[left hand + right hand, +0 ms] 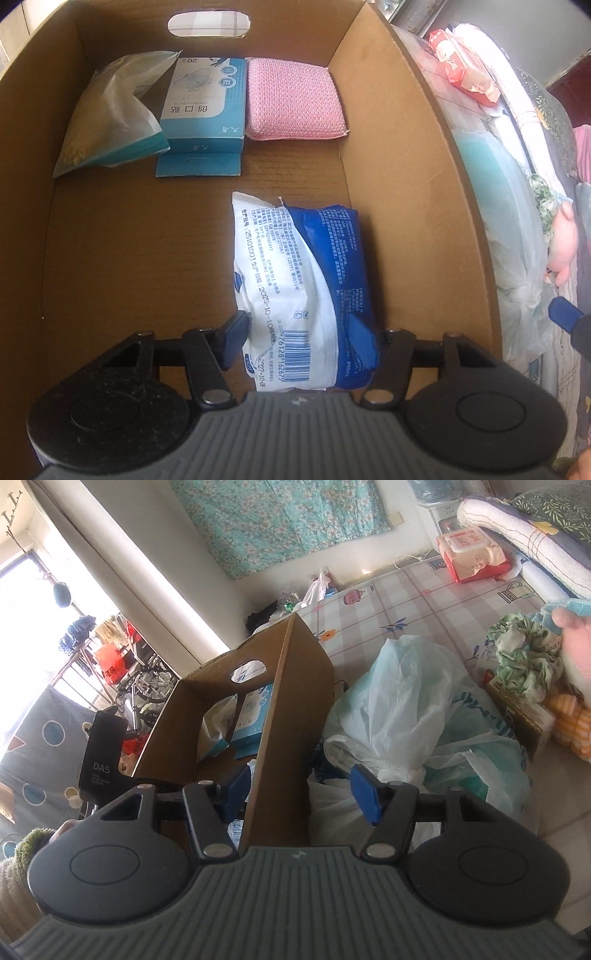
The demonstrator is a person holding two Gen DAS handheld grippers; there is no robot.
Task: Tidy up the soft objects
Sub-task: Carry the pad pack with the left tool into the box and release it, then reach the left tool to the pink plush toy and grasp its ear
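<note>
In the left wrist view my left gripper (303, 328) is inside a cardboard box (424, 155) and is shut on a blue and white soft pack (295, 266), held by its near end low over the box floor. At the far end of the box lie a pink sponge (295, 99), a teal plaster box (207, 107) and a pale pouch (114, 110). In the right wrist view my right gripper (299, 790) is open, its fingers astride the box's right wall (288, 738). The blue right fingertip (561, 312) shows outside the box.
On the checked mattress (406, 602) right of the box lie crumpled plastic bags (413, 716), a red wipes pack (472, 554), a green scrunchie (524, 657), a yellow striped soft item (569, 723) and a rolled quilt (517, 535). A pink plush (561, 251) lies nearby.
</note>
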